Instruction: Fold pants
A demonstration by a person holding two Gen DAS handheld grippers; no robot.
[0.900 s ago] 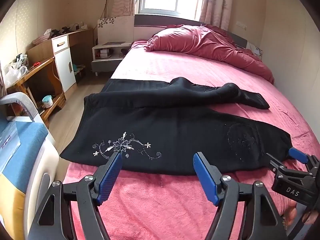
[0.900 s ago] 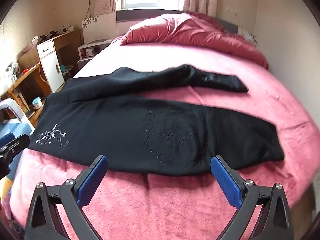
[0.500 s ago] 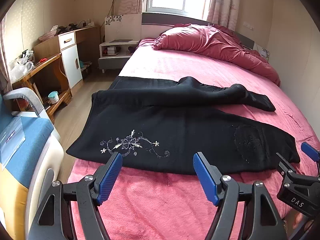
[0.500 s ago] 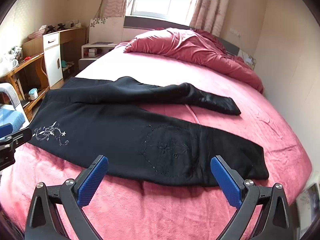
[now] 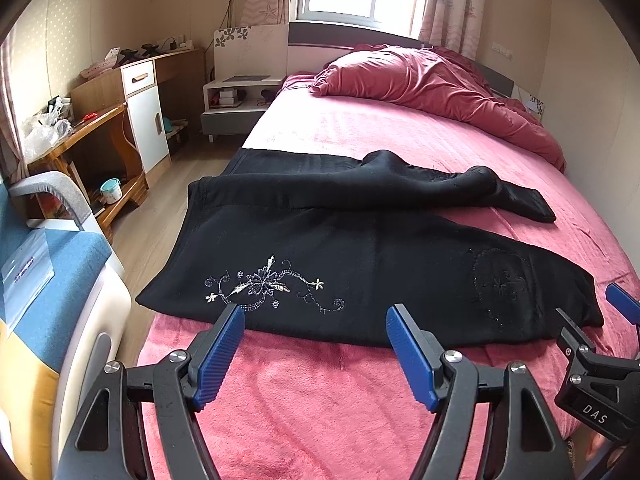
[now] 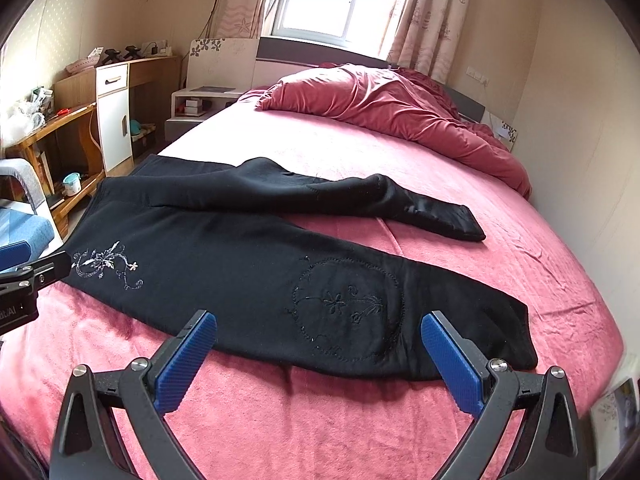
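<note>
Nearest, the left gripper [image 5: 314,354] and the right gripper [image 6: 318,360] both hang with fingers spread wide and empty, short of the near hem. Over the last second they have drawn back and lifted a little — the black pants [image 6: 248,264] now show whole, spread flat across the pink bed [image 6: 440,168], one leg angled away. No fold is begun; likely the approach is being lined up.

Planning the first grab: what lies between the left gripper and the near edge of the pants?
Only bare pink bedspread lies between the open left gripper and the black pants, as the left wrist view shows.
</note>
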